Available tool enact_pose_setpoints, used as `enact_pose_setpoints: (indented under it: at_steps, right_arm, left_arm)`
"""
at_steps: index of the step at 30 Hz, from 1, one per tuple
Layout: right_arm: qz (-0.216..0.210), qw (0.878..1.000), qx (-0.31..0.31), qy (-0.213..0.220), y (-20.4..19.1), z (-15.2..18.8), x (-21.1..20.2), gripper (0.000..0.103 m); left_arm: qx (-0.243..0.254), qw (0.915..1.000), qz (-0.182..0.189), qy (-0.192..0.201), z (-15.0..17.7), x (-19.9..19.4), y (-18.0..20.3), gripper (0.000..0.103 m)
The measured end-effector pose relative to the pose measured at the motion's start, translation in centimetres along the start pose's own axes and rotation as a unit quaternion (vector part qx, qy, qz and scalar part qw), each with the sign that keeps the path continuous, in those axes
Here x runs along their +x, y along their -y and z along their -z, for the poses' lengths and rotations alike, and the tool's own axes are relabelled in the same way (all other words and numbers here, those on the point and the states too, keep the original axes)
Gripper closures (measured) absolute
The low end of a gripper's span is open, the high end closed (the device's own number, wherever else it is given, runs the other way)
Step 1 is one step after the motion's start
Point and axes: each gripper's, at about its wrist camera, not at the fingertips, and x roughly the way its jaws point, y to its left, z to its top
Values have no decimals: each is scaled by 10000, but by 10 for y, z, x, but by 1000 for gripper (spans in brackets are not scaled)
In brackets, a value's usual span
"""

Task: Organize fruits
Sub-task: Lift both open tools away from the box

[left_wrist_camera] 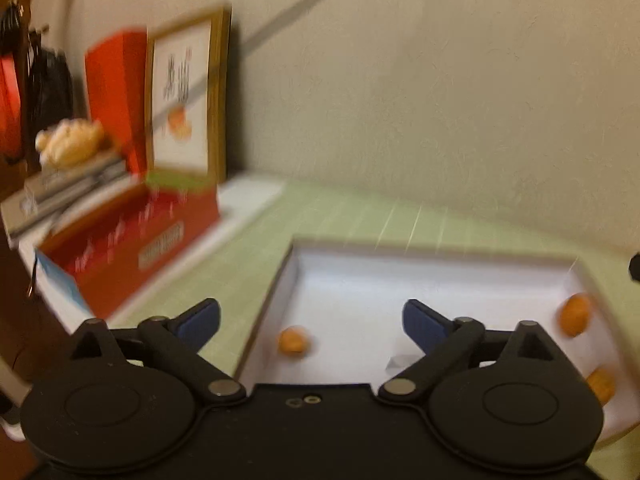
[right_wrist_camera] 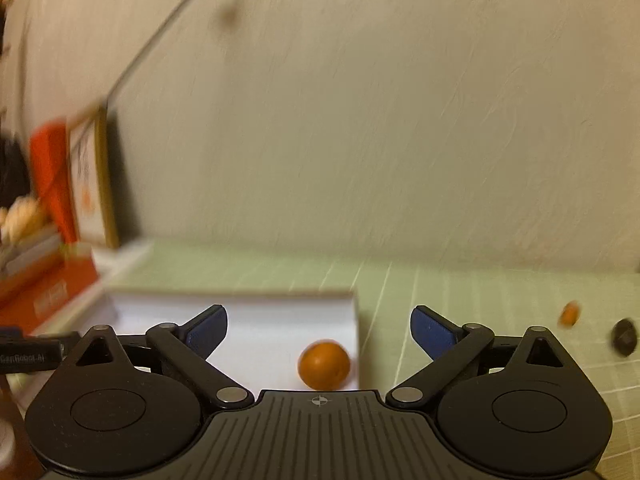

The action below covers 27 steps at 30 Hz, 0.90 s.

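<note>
Left gripper [left_wrist_camera: 311, 320] and right gripper [right_wrist_camera: 319, 330] both spread wide, nothing held. Small round orange fruits [left_wrist_camera: 294, 340] already sitting in shallow white cardboard box [left_wrist_camera: 420, 252]. Looks mid-sort; next, probably grabbing stray orange fruit [right_wrist_camera: 569, 314] off pale green checked tablecloth [right_wrist_camera: 460, 292].

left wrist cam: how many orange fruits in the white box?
3. One orange fruit near the white box's left wall, a second against the right wall, a third nearer along that wall. The left tongs may hide more.
</note>
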Motion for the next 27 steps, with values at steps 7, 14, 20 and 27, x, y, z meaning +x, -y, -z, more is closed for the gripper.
enact_pose_setpoints:
  at_steps: [7,14,20,27]
  right_arm:
    - [-215,9983,168,508,10,-20,-32,0]
    - [-421,9979,263,407,21,-22,-51,0]
    - [-579,9966,475,331,46,-28,-84,0]
    - [-155,9969,683,348,102,-27,-133,0]
  left_arm:
    - [316,9984,-134,458,-11,-33,12,6]
    - [258,9971,-200,682,-16,-60,14,6]
    - [265,9980,86,567,-5,-85,31,6]
    - [695,9953,417,530,19,-115,71,6]
